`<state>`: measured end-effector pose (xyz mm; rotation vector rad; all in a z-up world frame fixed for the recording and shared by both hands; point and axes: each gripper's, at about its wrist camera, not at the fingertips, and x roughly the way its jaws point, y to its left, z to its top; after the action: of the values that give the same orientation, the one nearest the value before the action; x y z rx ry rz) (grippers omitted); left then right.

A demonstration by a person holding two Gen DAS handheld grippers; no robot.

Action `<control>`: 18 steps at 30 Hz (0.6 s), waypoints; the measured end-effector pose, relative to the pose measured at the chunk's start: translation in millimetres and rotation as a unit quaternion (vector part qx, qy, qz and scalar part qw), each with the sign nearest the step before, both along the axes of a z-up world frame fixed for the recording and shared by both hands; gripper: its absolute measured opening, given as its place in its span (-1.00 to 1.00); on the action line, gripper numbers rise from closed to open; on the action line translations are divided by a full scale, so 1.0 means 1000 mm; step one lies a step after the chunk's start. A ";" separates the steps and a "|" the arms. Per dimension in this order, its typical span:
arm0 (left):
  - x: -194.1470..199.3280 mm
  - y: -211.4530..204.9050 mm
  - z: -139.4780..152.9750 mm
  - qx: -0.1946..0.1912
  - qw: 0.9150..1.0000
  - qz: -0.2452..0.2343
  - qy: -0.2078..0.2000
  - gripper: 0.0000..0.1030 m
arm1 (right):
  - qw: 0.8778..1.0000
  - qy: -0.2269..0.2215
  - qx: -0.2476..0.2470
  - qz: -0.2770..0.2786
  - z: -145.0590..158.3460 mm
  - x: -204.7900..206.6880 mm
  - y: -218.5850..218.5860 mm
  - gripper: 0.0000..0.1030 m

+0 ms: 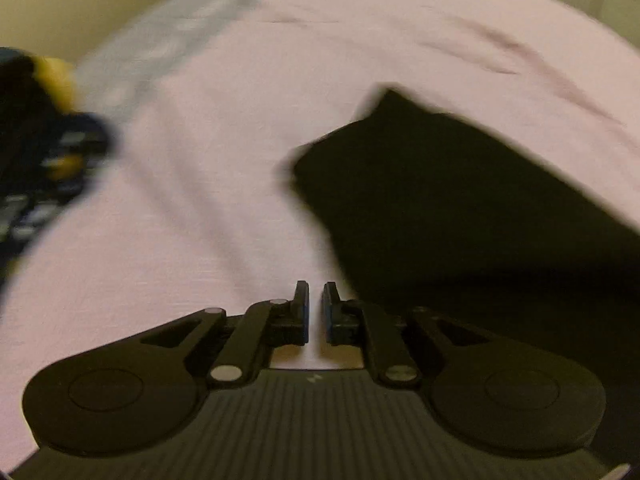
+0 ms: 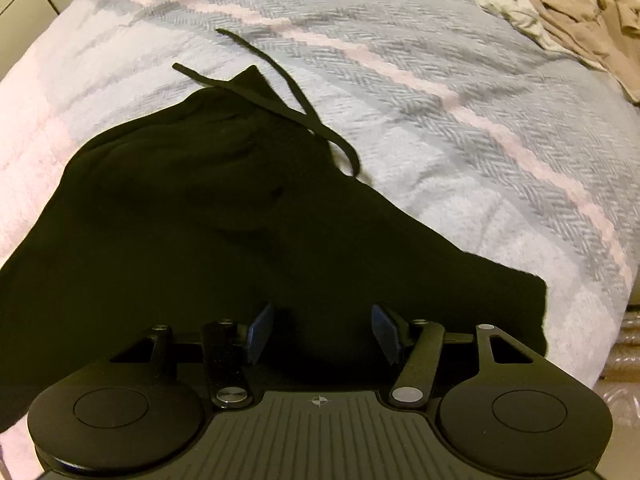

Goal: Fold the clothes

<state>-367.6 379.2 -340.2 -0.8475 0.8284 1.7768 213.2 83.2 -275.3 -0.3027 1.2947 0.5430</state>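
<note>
Left wrist view is blurry: your left gripper (image 1: 315, 300), fingers nearly together on nothing, floats over pink sheet (image 1: 200, 200). Black garment (image 1: 460, 208) lies at 2 o'clock. Your right gripper (image 2: 322, 330) spreads wide over it on the grey striped blanket (image 2: 440, 120). Beige clothes (image 2: 576, 20) are cut off at 1 o'clock.

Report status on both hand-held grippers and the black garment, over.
Left hand-held gripper nearly shut, empty, over pink sheet. Right hand-held gripper open above black garment, drawstring loose. Beige clothes far off.
</note>
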 end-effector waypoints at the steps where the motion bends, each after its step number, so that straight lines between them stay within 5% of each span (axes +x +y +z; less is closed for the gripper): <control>1: -0.007 -0.006 0.007 0.005 1.000 0.016 -0.010 -0.84 | 1.000 -0.001 0.002 0.001 0.004 -0.001 -0.005 0.14; 5: -0.023 -0.031 0.038 0.012 0.997 0.051 -0.052 -0.82 | 1.000 -0.013 0.010 -0.012 0.015 0.006 -0.031 0.14; 10: 0.028 -0.081 0.072 -0.008 0.993 -0.054 -0.103 -0.82 | 0.999 -0.016 0.030 -0.027 0.022 0.019 -0.062 0.14; 14: 0.104 -0.135 0.091 -0.036 0.974 -0.148 -0.171 -0.82 | 0.999 -0.027 0.045 -0.010 0.026 0.030 -0.071 0.14; 18: 0.178 -0.170 0.106 -0.064 0.945 -0.213 -0.241 -0.82 | 0.996 -0.024 0.087 0.021 0.032 0.054 -0.073 0.14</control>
<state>-190.1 209.1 -234.3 -1.0428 0.7329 1.0823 267.0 9.8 -243.2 -0.1971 1.1882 0.6765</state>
